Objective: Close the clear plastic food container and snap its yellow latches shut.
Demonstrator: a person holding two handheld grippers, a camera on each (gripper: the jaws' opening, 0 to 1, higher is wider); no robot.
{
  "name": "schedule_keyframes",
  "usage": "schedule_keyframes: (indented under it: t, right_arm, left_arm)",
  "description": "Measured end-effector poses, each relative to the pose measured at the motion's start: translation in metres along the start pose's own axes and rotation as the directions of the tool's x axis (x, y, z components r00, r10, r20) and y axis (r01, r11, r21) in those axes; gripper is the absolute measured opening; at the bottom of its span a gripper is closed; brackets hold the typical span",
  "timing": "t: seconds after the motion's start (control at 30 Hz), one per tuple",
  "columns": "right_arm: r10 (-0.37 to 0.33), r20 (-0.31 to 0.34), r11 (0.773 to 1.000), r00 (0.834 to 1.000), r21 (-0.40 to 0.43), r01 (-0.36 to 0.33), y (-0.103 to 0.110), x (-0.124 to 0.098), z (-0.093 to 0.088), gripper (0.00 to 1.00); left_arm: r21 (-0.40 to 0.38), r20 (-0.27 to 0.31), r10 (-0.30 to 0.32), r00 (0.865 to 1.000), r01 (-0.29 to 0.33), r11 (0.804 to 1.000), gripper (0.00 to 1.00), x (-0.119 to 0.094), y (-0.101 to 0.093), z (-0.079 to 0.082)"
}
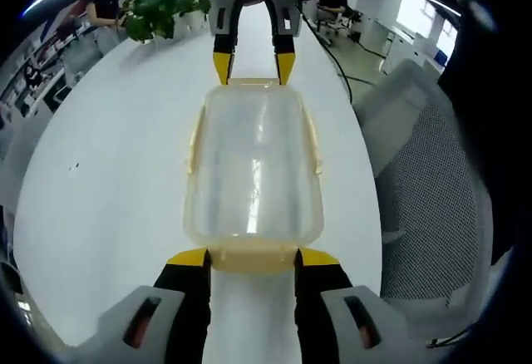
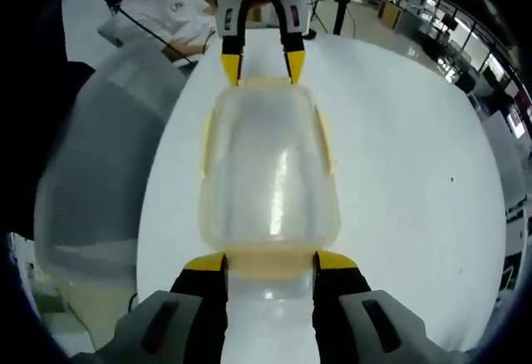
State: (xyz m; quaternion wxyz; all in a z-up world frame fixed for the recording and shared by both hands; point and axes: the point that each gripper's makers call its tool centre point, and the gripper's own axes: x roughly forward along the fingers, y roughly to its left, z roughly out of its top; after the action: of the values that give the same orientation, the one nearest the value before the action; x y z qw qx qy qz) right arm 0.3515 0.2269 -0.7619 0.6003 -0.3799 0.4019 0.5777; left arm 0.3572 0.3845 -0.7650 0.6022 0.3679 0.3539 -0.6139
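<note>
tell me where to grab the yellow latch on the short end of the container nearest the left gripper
Take the end latch by its lower edge, coming in along the white table from that short end. It is a wide flat flap across the end wall of the container, and the left gripper already straddles it, seemingly open.

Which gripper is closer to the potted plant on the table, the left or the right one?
Right. The right gripper sits at the container's far end, on the plant's side; the left gripper is at the container's near end, farther away.
</note>
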Motion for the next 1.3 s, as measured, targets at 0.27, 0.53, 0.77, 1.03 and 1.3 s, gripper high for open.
schedule_keyframes:
  t: [0.27,0.53,0.77,1.03,1.3]
  right_arm:
    - [-0.017,-0.008,1.000,1.000,0.010,0.017,0.001,-0.008,-0.019,0.38]
    - [-0.023,-0.019,1.000,1.000,0.020,0.023,0.002,-0.014,-0.039,0.38]
    - [-0.032,-0.017,0.999,0.999,0.023,0.032,0.003,-0.016,-0.048,0.38]
    - [-0.036,-0.023,0.999,0.999,0.016,0.037,0.001,-0.020,-0.056,0.38]
    - [-0.038,-0.027,0.999,0.999,0.017,0.038,0.002,-0.020,-0.063,0.38]
  left_arm:
    - [0.019,0.001,-0.002,1.000,0.002,1.000,0.37,0.010,0.002,0.017]
    - [0.032,0.007,0.004,1.000,-0.004,0.999,0.37,0.019,0.000,0.035]
    - [0.036,0.001,0.002,1.000,-0.002,0.999,0.37,0.026,0.000,0.043]
    - [0.031,0.011,0.007,1.000,-0.007,1.000,0.38,0.031,0.001,0.050]
    - [0.027,0.013,0.008,1.000,-0.008,1.000,0.38,0.037,0.001,0.053]
